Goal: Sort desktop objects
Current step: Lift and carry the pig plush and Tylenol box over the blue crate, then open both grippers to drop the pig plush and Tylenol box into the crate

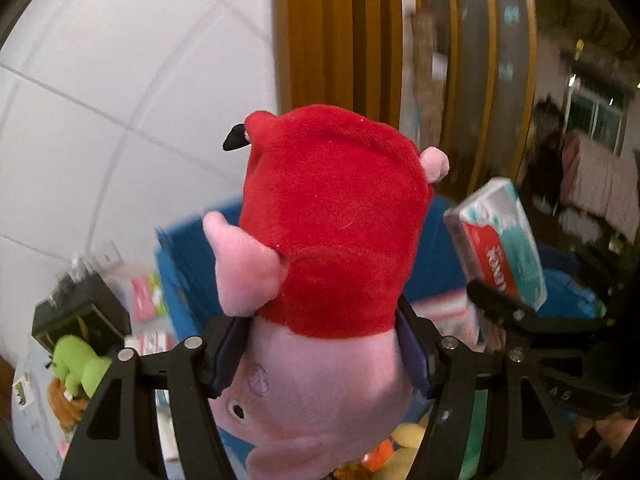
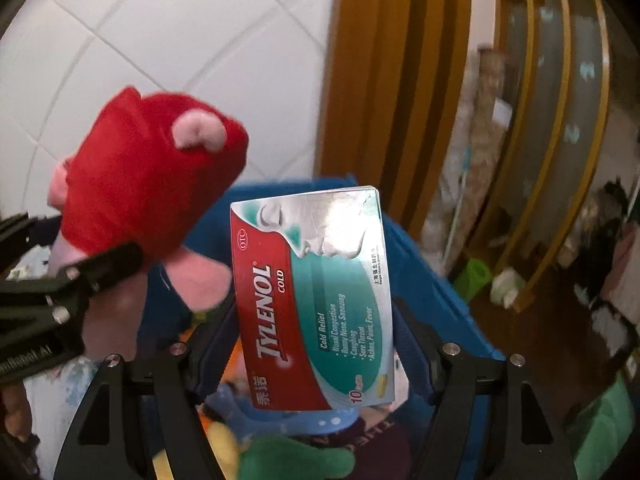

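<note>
A pink pig plush in a red dress (image 1: pixel 332 232) hangs head-down between the pads of my left gripper (image 1: pixel 324 344), which is shut on its body. In the right wrist view the same plush (image 2: pixel 152 184) is at the left, with the left gripper (image 2: pixel 100 268) below it. My right gripper (image 2: pixel 316 344) is shut on a red, teal and silver Tylenol Cold box (image 2: pixel 316 300), which it holds upright by the long edges. That box (image 1: pixel 500 240) also shows at the right of the left wrist view. Both things are held in the air over blue bins.
A blue bin (image 2: pixel 432 280) lies below the grippers, with soft toys (image 2: pixel 288 460) in it. At the left are a green plush (image 1: pixel 76 364) and a black box (image 1: pixel 80 312). Behind stand a white tiled wall (image 1: pixel 120 80) and a wooden frame (image 1: pixel 340 40).
</note>
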